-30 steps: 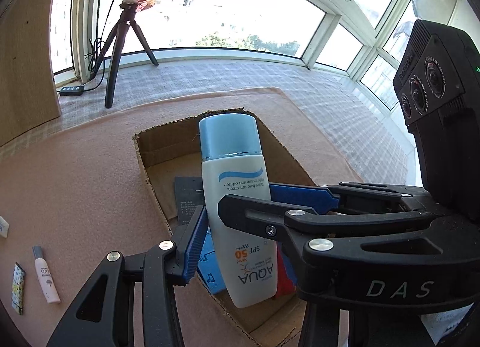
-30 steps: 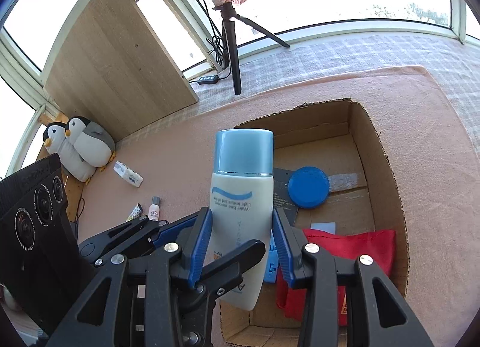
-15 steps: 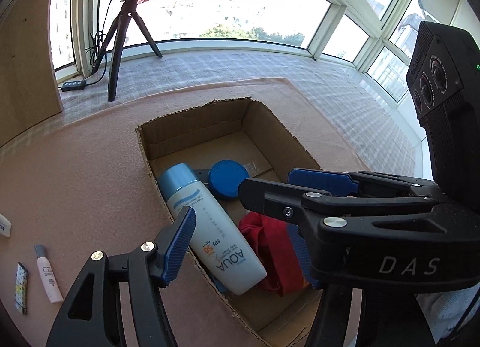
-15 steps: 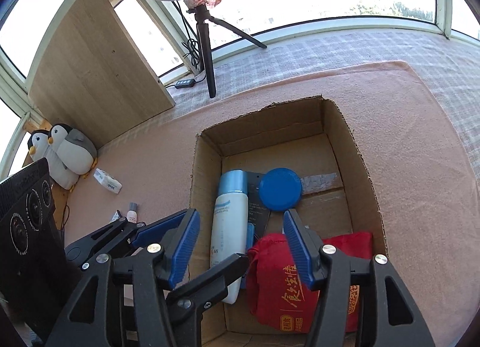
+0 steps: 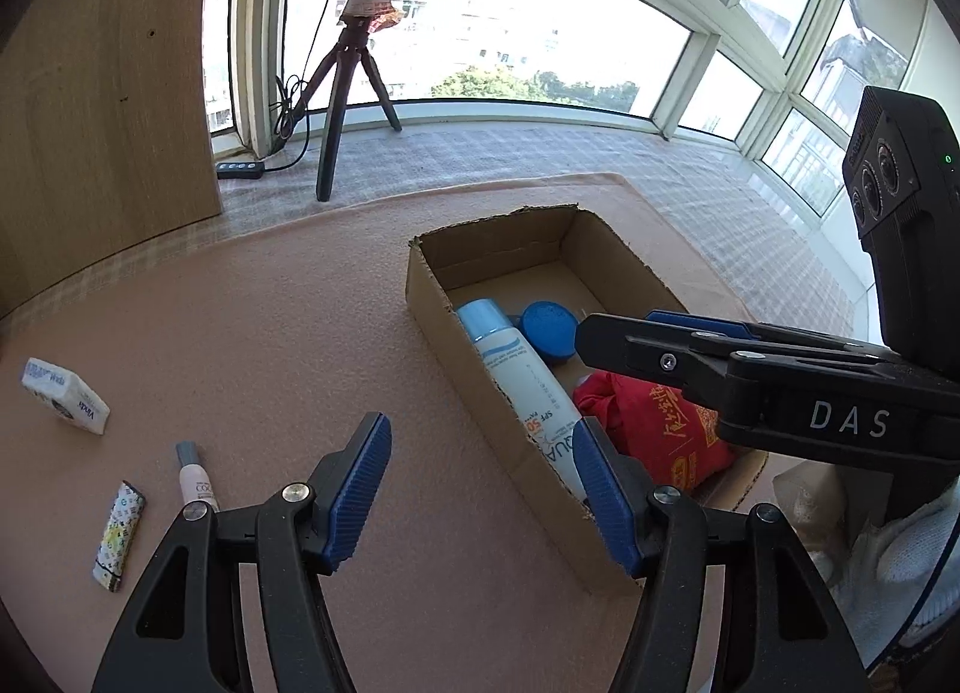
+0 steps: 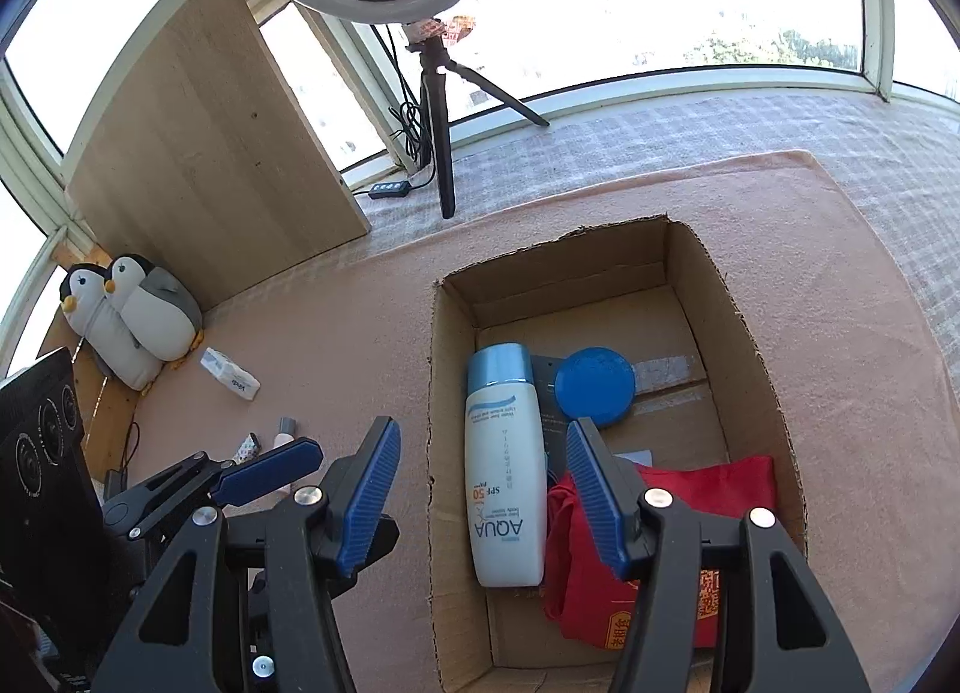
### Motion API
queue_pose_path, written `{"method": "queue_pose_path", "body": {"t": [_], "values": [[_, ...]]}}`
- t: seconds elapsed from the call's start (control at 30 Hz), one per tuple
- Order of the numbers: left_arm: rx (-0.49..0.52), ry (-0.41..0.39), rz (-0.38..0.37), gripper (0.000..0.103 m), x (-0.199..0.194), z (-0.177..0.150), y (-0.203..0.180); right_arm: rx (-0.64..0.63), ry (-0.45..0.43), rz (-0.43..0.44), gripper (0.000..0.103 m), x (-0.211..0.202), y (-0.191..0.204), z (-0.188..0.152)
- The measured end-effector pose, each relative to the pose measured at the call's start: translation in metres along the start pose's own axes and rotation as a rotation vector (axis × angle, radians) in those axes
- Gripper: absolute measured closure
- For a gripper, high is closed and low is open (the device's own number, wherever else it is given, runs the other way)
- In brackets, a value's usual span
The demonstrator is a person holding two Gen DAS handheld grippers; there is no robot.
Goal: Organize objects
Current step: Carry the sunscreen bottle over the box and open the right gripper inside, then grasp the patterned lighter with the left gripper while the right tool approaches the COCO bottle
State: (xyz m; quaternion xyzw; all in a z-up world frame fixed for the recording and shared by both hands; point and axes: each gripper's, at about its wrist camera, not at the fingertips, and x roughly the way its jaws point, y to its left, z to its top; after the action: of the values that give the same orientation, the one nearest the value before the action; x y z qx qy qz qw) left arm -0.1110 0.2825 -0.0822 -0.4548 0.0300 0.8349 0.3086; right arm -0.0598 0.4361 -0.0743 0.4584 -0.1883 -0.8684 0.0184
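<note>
A white sunscreen bottle with a pale blue cap lies flat in the cardboard box, along its left wall; it also shows in the left wrist view. Beside it lie a blue round lid and a red cloth bag. My right gripper is open and empty above the box's near end. My left gripper is open and empty over the box's left wall. On the pink mat left of the box lie a tissue pack, a small tube and a patterned stick.
Two plush penguins sit at the far left against a wooden board. A ring light on a tripod stands behind the mat by the windows. The right gripper's body crosses the left wrist view above the box.
Both grippers held the sunscreen bottle upright above the box. They opened and the bottle dropped to lie flat in the box. Both grippers then pulled back and up.
</note>
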Motion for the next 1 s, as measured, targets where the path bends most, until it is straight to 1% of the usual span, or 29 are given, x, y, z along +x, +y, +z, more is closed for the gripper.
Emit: {"method": "queue_pose_path", "body": {"t": [0.2,0.33,0.43,0.57,0.77,1.0], "values": [[-0.039,-0.002,0.074,0.037,-0.033,-0.023,0.048,-0.058,0.005,0.006,0.049,0.004,0.036,-0.011],[-0.052,-0.004,0.114,0.037,-0.053,-0.04,0.08,-0.106,0.016,-0.016,0.049,0.01,0.063,-0.02],[-0.08,0.003,0.134,0.037,-0.062,-0.051,0.103,-0.134,0.027,-0.009,0.049,0.016,0.083,-0.025],[-0.102,0.005,0.149,0.037,-0.074,-0.066,0.129,-0.142,0.052,0.007,0.049,0.027,0.103,-0.032],[-0.142,0.025,0.175,0.037,-0.082,-0.087,0.165,-0.144,0.084,0.022,0.049,0.047,0.127,-0.042],[-0.166,0.062,0.203,0.038,-0.076,-0.097,0.201,-0.174,0.15,0.019,0.049,0.078,0.148,-0.046]]}}
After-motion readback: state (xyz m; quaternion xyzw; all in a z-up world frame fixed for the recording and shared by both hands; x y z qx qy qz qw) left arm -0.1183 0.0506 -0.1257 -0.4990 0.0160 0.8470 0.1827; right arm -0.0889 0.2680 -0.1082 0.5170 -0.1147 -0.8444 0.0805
